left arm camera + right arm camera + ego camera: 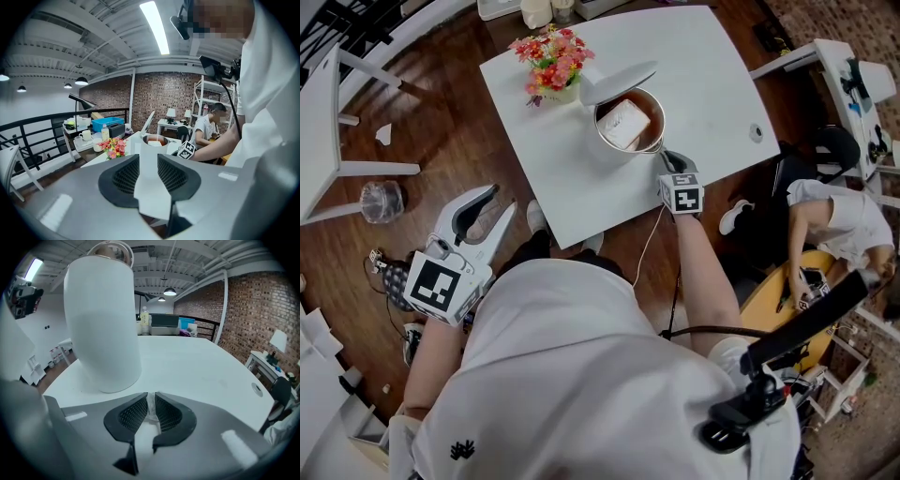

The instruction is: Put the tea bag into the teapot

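Observation:
The white teapot (659,123) stands on the white table (581,187) with its lid (619,82) tipped open. Brown liquid and a white square piece (625,124) show inside. My right gripper (671,158) rests low on the table just in front of the pot. In the right gripper view the teapot (103,319) rises close ahead, and my right gripper (151,401) is shut on a thin crinkled white piece, seemingly the tea bag (151,409). My left gripper (500,201) hangs open off the table's left edge, over the floor, with nothing between its jaws (148,157).
A small pot of red and pink flowers (551,61) stands left of the teapot. A round grommet (757,132) sits near the table's right edge. On the wooden floor lies a crumpled plastic cup (382,200). A person (834,220) sits at the right.

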`<state>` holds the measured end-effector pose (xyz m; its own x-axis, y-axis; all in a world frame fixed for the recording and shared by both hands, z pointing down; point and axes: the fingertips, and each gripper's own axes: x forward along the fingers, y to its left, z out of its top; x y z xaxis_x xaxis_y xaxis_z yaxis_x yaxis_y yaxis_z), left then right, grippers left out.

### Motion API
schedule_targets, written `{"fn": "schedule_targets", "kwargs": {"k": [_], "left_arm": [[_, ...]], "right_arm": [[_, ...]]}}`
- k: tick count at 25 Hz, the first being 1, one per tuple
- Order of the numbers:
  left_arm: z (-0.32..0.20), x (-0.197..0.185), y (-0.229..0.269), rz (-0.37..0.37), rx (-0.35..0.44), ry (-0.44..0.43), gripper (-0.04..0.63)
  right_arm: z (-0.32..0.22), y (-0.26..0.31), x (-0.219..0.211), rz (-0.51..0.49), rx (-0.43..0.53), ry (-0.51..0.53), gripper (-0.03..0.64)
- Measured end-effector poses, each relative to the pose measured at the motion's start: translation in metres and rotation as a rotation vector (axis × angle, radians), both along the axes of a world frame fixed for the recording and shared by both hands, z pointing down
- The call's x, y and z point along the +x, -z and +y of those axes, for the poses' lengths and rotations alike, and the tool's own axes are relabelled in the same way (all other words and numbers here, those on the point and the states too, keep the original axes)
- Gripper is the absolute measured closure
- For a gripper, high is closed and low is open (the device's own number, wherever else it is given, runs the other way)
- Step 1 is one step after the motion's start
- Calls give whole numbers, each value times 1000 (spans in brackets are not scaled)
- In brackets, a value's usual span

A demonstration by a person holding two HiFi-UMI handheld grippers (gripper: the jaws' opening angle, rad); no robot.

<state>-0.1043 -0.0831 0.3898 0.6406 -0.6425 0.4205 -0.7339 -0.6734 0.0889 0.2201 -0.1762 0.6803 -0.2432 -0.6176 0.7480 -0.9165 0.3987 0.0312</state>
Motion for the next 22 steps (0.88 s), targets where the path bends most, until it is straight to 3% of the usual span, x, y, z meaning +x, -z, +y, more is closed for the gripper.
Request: {"fn": "schedule_targets", "kwargs": {"k": [11, 22], "left_arm": [[-7, 11, -1, 46, 11, -42, 500], [-11, 10, -4, 92, 33, -74, 500]], "right_arm": [[10, 71, -2, -38, 55, 5, 572], [10, 219, -35, -84, 220, 79, 572]]}}
